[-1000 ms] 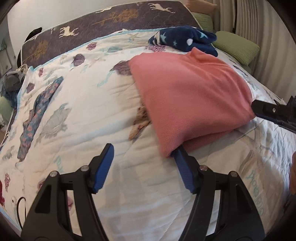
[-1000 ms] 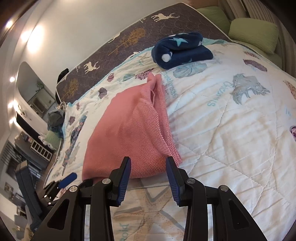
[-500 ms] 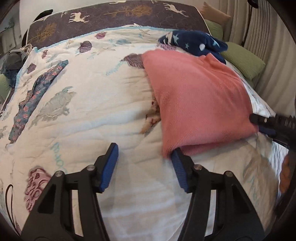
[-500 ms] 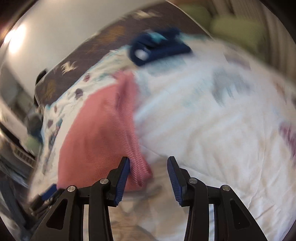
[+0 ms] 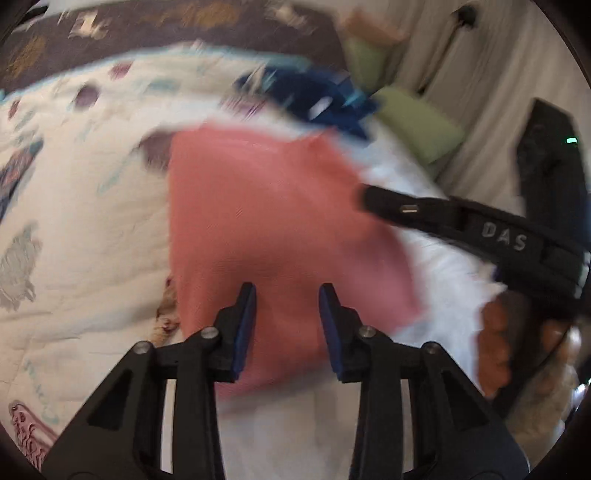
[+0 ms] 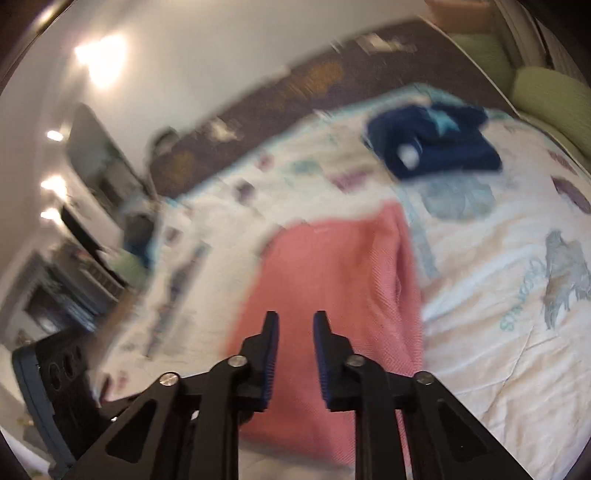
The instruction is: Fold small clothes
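A folded pink knit garment (image 5: 266,206) lies flat on the white printed quilt (image 5: 92,221). My left gripper (image 5: 287,288) hangs over its near edge, jaws closing, with pink cloth showing in the gap between the blue pads. In the right wrist view the same pink garment (image 6: 332,266) fills the middle, and my right gripper (image 6: 295,315) is over its near end, jaws closing to a narrow gap with cloth between them. I see no pad pressing the cloth. Both views are motion-blurred. The right tool's black arm (image 5: 498,240) reaches in over the garment's right side.
A folded navy star-print garment (image 6: 436,144) sits beyond the pink one. Green pillows (image 6: 550,96) line the far right edge. A dark patterned headboard (image 5: 184,22) runs along the back. A person's hand (image 5: 495,350) holds the right tool. Room furniture (image 6: 74,277) stands off the bed's left.
Both grippers have moved in over the pink garment's near edge, and both pairs of jaws have narrowed. The left view has swung right, showing more of the right tool.
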